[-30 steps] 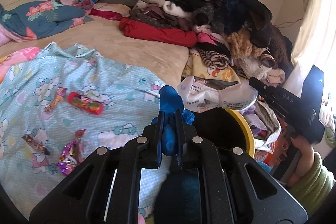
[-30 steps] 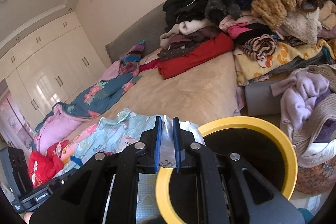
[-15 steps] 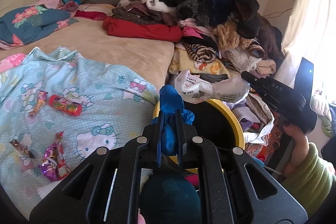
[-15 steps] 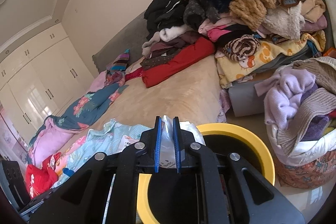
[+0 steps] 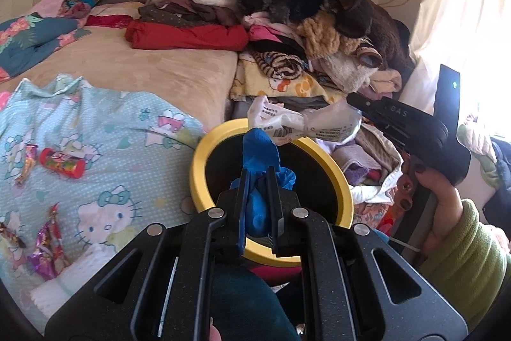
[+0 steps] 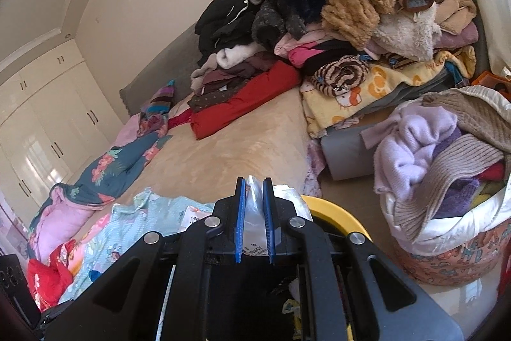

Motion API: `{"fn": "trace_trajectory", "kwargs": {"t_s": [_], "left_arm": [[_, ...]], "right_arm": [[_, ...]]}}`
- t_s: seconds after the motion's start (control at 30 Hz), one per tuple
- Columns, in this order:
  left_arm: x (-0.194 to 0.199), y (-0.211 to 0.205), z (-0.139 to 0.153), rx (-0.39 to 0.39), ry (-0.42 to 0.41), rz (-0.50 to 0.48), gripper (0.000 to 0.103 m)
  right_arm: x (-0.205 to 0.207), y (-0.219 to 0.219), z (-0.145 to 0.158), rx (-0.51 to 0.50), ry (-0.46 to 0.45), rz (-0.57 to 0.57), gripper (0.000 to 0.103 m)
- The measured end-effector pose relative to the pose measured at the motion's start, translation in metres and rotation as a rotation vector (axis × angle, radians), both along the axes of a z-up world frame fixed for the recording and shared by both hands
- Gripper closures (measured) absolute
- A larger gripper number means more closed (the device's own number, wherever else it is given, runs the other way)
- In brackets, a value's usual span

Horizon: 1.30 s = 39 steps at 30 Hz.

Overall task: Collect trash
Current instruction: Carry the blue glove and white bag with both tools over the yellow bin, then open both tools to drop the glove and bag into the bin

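I am holding my left tool (image 5: pixel 258 181) above the yellow bin (image 5: pixel 341 181), and its two fingers are pressing on a crumpled blue glove (image 5: pixel 260 154), which is sticking up over the dark opening of the bin. My right tool (image 6: pixel 254 213) is gripping a clear plastic wrapper (image 5: pixel 306 122) with printed text; in the left view this wrapper is hanging over the far rim of the bin, and the right tool is reaching in from the right of the bin.

I judge that I am in the dropping step: both pieces of trash are over or at the bin, not yet inside it. The next move, I think, is to spread the fingers of each tool so that the pieces are falling into the opening. The wrapper is light and is lying across the rim, so it may slide outside; bringing it more toward the middle of the bin is safer.

Left of the bin, on the light blue sheet (image 5: pixel 105 130) of the bed, a red candy tube (image 5: pixel 62 163) and several candy wrappers (image 5: pixel 48 245) are waiting for collection.
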<state>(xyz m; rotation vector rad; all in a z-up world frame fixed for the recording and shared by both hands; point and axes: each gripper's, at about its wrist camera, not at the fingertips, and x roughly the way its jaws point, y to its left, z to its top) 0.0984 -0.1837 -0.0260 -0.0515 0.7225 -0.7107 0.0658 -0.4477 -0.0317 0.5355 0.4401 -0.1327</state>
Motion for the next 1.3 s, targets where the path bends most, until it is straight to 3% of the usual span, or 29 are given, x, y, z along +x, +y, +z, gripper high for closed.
{"fn": "trace_trajectory", "kwargs": {"t_s": [0.83,1.3], "left_arm": [[0.012,-0.046,-0.037,0.048,0.074,-0.102,0.097],[0.029,-0.067,-0.055,0.079,0.117,-0.108,0.097]], "right_arm": [[0.006,-0.017,-0.025,0.001,0.07,-0.025,0.092],[0.011,-0.018,-0.034,0.01,0.09,-0.017,0.092]]}}
